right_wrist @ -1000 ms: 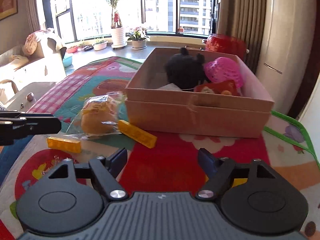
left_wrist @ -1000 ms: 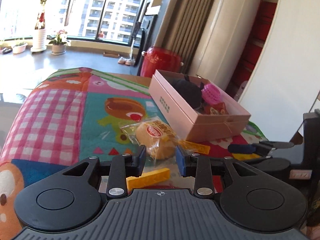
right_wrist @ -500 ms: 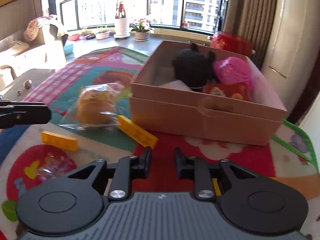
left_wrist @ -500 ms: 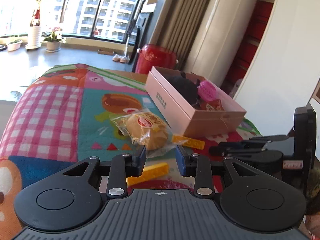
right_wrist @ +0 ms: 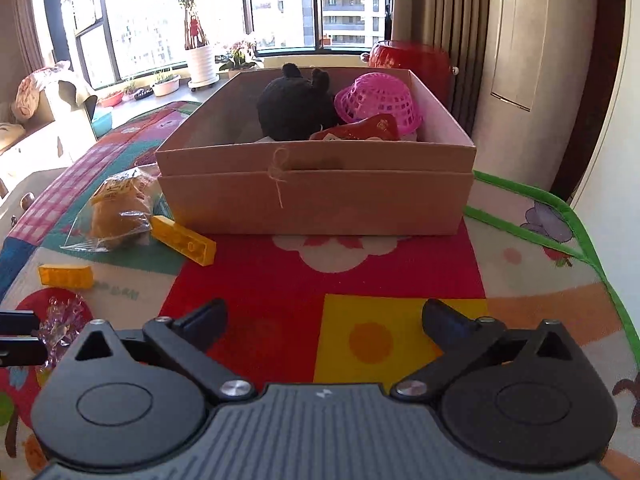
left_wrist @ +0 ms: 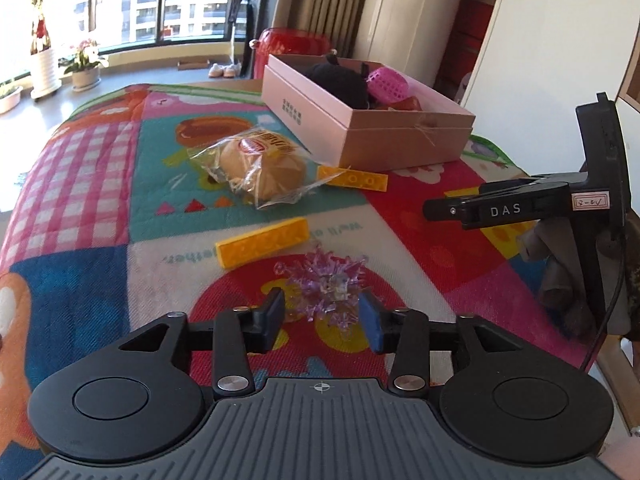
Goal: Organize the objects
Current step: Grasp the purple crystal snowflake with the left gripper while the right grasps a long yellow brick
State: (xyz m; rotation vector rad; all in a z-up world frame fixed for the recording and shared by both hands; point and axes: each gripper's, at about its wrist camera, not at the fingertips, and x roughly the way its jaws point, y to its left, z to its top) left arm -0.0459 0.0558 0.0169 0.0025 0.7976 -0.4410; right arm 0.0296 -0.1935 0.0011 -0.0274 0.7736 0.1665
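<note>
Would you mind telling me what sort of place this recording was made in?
Most likely a high-rise apartment living room: large windows facing residential towers, potted plants along the sill, curtains.

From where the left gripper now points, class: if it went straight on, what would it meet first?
The purple spiky crystal toy. It lies on the mat just ahead of the open left gripper, roughly in line with the gap between its fingers. Beyond it lies a yellow block. Exact depth is hard to judge through the fisheye.
</note>
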